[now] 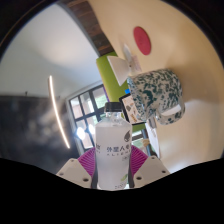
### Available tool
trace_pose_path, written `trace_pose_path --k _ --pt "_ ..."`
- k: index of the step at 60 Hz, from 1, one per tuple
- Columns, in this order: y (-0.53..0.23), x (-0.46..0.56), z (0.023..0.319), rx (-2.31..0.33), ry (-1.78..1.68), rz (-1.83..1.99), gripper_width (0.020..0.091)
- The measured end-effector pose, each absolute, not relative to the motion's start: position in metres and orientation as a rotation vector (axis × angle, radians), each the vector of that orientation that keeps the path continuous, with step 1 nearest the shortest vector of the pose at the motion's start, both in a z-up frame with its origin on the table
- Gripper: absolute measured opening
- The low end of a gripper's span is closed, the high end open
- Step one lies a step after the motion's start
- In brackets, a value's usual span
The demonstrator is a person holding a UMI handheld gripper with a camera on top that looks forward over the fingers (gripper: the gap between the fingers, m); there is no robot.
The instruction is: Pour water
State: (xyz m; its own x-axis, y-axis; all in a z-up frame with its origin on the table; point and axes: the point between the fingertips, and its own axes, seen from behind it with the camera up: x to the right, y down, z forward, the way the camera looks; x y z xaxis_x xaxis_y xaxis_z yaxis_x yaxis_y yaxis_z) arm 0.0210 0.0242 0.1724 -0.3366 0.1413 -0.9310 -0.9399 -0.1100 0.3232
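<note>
While jaws clamp the bottle [113, 150], the mug [154, 92] hangs near.

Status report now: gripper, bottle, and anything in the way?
Gripper shut on bottle. Bottle raised, cap on. Mug just beyond it.

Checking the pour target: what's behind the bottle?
Behind the water bottle, held in the gripper, a patterned green mug is tilted. The mug's inside is not visible.

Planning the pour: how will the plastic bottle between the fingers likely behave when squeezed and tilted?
The bottle, held between the hand-held gripper's pink pads, looks like thin clear plastic, so it may flex under pressure. Its smooth label could slip. Tilted toward the patterned mug, shifting water would probably move its weight.
</note>
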Motion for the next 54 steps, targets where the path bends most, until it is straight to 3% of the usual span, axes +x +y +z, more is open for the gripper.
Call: trace_pose_path --k 16,32,37,41,50,54 --pt "0.024 0.038 0.178 -0.753 1.52 1.763 0.0423" --pt "0.028 0.018 0.177 -0.989 1.329 1.569 0.042" --pt "0.013 0.01 0.211 -1.119 1.008 1.35 0.0422" --pt "0.005 0.015 0.255 -1.158 0.749 1.157 0.0423" --pt "-0.034 0.088 0.35 -1.053 0.259 0.542 0.0422" --pt "-0.059 0.128 0.361 -1.023 0.136 0.337 0.0421"
